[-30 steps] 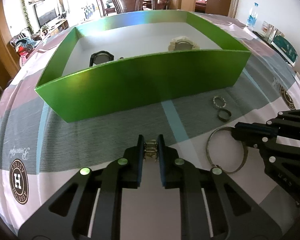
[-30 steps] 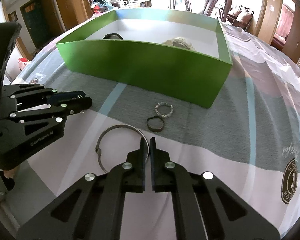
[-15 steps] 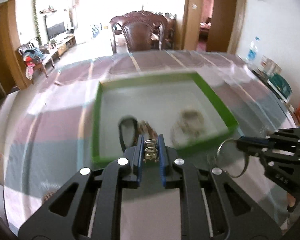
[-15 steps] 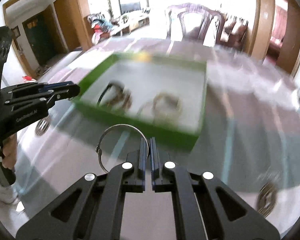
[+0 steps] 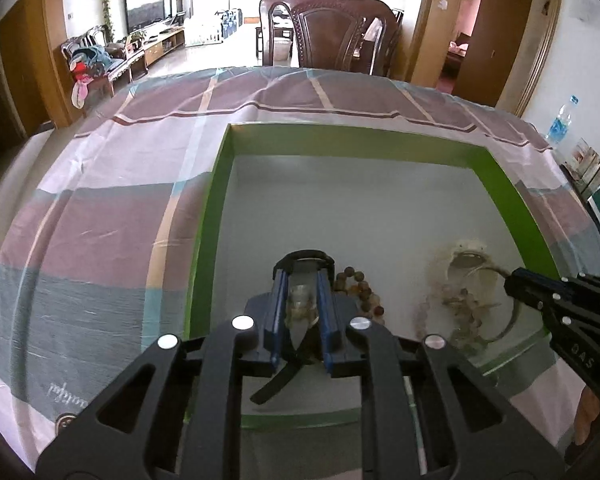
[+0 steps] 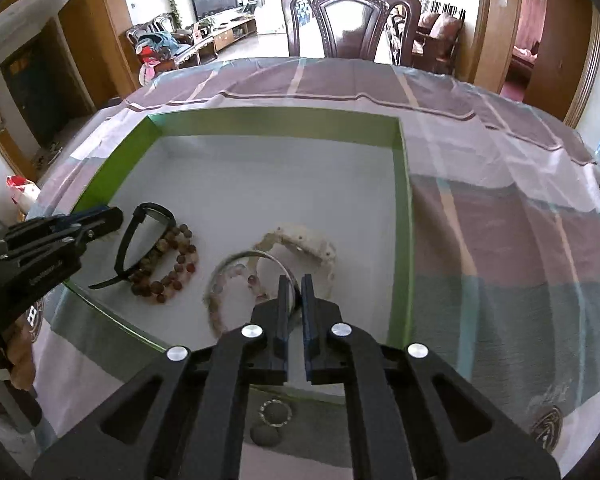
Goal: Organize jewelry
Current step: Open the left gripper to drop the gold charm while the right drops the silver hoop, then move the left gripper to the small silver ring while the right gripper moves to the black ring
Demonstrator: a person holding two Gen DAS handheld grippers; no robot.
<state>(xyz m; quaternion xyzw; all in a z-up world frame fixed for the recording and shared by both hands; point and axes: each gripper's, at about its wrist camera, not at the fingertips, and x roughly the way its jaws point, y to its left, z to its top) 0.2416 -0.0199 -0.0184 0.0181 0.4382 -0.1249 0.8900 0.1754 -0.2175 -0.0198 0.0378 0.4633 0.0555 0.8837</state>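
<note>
Both grippers hang over the green box (image 5: pixel 214 200), which has a white floor. My left gripper (image 5: pixel 303 280) has its jaws opening; a small gold clasp piece (image 5: pixel 301 306) sits blurred between them, loose from the pads, above a black bangle (image 5: pixel 308 257). My right gripper (image 6: pixel 295 280) is opening too, and the silver hoop (image 6: pixel 236 258) shows blurred at its fingertips, slipping free. In the box lie the black bangle (image 6: pixel 140 236), a brown bead bracelet (image 6: pixel 170 270) and a cream bracelet (image 6: pixel 300 240). The left gripper (image 6: pixel 100 220) shows at the box's left wall (image 6: pixel 112 172).
Two small rings (image 6: pixel 276 414) lie on the checked tablecloth (image 6: pixel 500 240) just outside the box's near wall. A carved wooden chair (image 5: pixel 332 32) stands beyond the table's far edge. A water bottle (image 5: pixel 560 120) and books sit at the right. A person's hand (image 6: pixel 16 356) holds the left gripper.
Both grippers have lifted from the cloth and moved over the box with their pieces. Their jaws have now parted, and the gold piece and the hoop blur as they come loose.
</note>
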